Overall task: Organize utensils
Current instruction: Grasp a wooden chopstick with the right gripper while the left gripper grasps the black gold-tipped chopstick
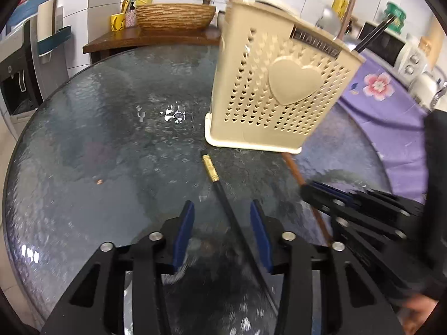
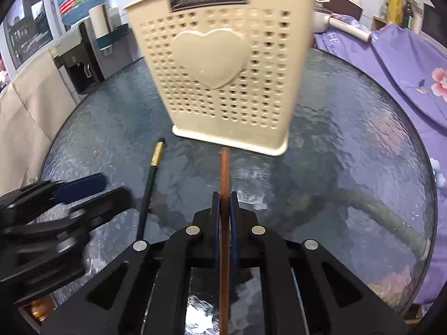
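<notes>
A: How do the grippers stand?

B: The right gripper (image 2: 225, 195) is clamped on a brown chopstick (image 2: 224, 173), tip towards the holder (image 2: 223, 64). The left gripper (image 1: 222, 209) has its blue pads apart around a black chopstick (image 1: 223, 195), not pressing it.

A: And that one's lie?

B: Flat on the glass table (image 1: 97, 139), gold-banded end towards the holder's base.

A: Room to move?

B: Bare glass stretches left to the table's round edge; the holder stands near the far side.
</notes>
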A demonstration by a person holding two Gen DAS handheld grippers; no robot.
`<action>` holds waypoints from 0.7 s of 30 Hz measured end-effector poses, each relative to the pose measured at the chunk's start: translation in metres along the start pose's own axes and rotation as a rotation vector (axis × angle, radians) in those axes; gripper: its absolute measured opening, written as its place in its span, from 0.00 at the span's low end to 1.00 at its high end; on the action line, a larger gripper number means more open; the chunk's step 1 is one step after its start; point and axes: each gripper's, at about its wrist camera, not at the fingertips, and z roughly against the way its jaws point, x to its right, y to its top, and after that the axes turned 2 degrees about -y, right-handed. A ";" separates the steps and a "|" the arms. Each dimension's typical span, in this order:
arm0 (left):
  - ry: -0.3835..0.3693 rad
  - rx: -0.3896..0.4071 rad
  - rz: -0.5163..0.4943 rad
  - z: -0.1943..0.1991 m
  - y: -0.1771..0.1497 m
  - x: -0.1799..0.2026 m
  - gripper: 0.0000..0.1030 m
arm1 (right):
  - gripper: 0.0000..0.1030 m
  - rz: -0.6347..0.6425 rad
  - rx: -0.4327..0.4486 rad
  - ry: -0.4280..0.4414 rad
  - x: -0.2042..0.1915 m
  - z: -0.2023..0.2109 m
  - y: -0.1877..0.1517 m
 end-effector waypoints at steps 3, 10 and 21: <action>0.008 -0.026 -0.007 -0.017 0.007 0.009 0.29 | 0.07 -0.022 0.000 0.006 0.011 0.003 -0.006; 0.062 -0.048 -0.018 -0.033 0.014 0.015 0.13 | 0.07 -0.042 0.006 0.012 0.019 0.004 -0.010; 0.085 -0.042 -0.025 -0.037 0.020 0.019 0.08 | 0.07 -0.057 0.024 0.027 0.021 0.010 -0.009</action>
